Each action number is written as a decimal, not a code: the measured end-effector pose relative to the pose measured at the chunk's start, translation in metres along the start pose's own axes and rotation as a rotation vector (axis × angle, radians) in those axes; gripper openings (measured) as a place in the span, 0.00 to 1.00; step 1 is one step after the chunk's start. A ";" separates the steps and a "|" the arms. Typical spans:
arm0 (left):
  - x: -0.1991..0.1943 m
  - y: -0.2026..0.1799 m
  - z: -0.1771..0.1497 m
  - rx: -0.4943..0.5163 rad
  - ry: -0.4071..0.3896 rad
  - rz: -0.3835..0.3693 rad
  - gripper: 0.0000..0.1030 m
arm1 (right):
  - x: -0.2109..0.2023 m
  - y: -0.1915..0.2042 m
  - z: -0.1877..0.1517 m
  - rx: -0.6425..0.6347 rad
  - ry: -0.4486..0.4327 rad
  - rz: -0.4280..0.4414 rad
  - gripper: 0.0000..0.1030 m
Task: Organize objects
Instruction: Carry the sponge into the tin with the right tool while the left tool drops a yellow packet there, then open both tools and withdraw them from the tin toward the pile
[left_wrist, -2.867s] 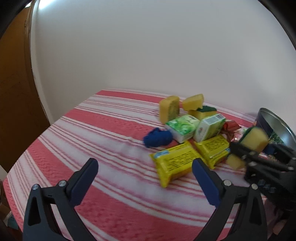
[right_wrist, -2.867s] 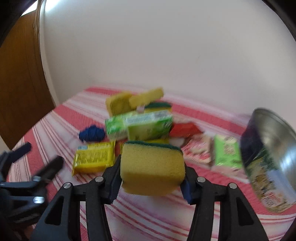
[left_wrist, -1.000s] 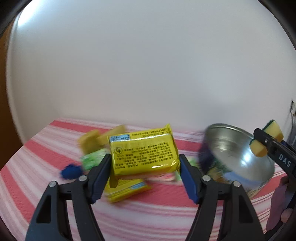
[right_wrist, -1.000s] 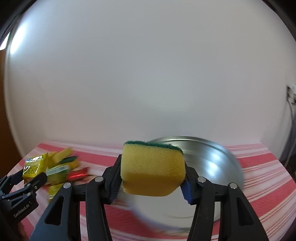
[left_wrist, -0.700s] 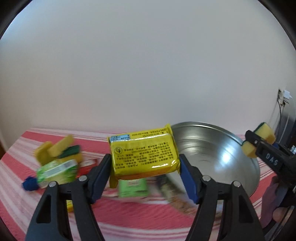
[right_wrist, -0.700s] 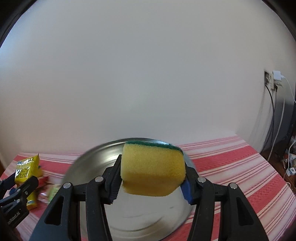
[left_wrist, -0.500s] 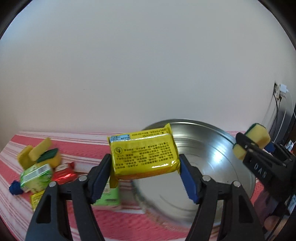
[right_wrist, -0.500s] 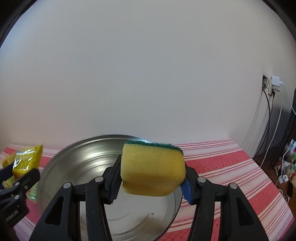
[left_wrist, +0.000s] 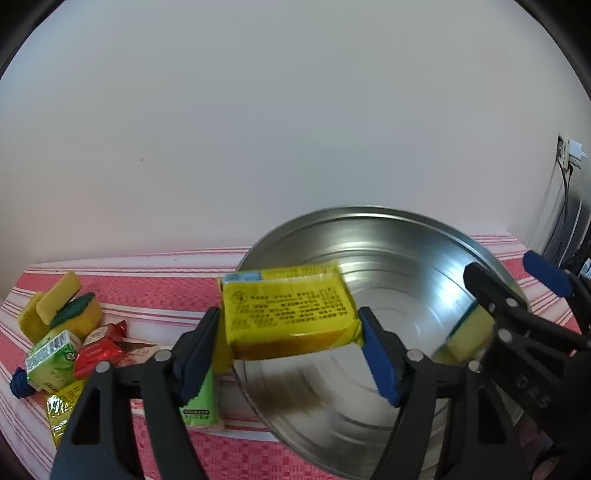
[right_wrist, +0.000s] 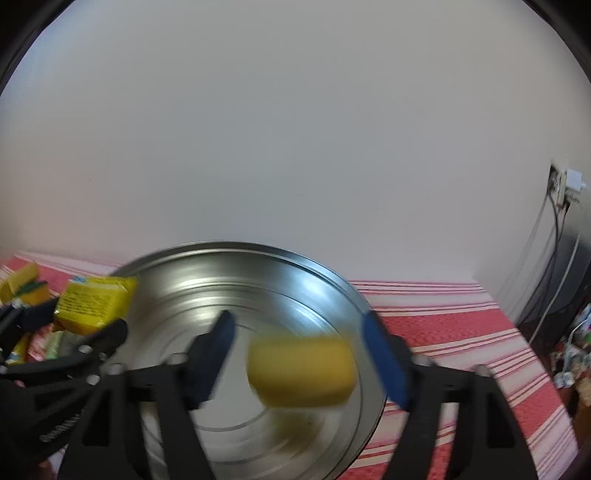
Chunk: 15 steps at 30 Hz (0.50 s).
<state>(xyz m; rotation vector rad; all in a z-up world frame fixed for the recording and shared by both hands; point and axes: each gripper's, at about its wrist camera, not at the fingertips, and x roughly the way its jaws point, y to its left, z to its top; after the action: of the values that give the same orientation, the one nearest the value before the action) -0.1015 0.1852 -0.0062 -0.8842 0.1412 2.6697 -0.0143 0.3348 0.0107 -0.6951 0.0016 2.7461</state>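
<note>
A yellow packet (left_wrist: 288, 306) sits between the pads of my left gripper (left_wrist: 288, 354), just over the near rim of a large steel bowl (left_wrist: 406, 266). The left jaws are opening; both pads still touch the packet, which looks slightly blurred. My right gripper (right_wrist: 299, 350) hangs over the bowl (right_wrist: 240, 280) and its jaws are opening. The yellow sponge (right_wrist: 301, 373) is a blur between them, with a gap on each side, dropping toward the bowl floor. In the left wrist view the sponge (left_wrist: 467, 336) shows below the right gripper (left_wrist: 506, 273). The right wrist view shows the packet (right_wrist: 92, 304) in the left gripper (right_wrist: 74, 328).
Left of the bowl, on the red striped tablecloth (left_wrist: 147, 291), lies a pile: yellow sponges (left_wrist: 55, 306), green cartons (left_wrist: 51, 354), red wrappers (left_wrist: 99, 350), a green box (left_wrist: 199, 402). A white wall stands behind. A socket with cables (right_wrist: 565, 184) is at the right.
Both hands swung right from the pile to over the bowl. The left gripper, earlier empty, now carries the packet. The right jaws have spread and the sponge has dropped from them.
</note>
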 end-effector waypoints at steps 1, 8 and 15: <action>-0.002 -0.002 0.001 -0.004 -0.006 0.004 0.73 | -0.001 -0.003 0.000 0.009 -0.010 0.009 0.80; -0.029 0.011 0.005 -0.022 -0.078 0.065 1.00 | -0.015 -0.005 0.002 0.079 -0.038 0.030 0.81; -0.047 0.002 0.007 0.012 -0.112 0.089 1.00 | -0.021 -0.011 0.003 0.088 -0.062 0.013 0.81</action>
<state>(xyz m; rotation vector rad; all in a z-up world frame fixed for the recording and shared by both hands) -0.0708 0.1717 0.0268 -0.7388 0.1741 2.7894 0.0049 0.3395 0.0242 -0.5877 0.1136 2.7598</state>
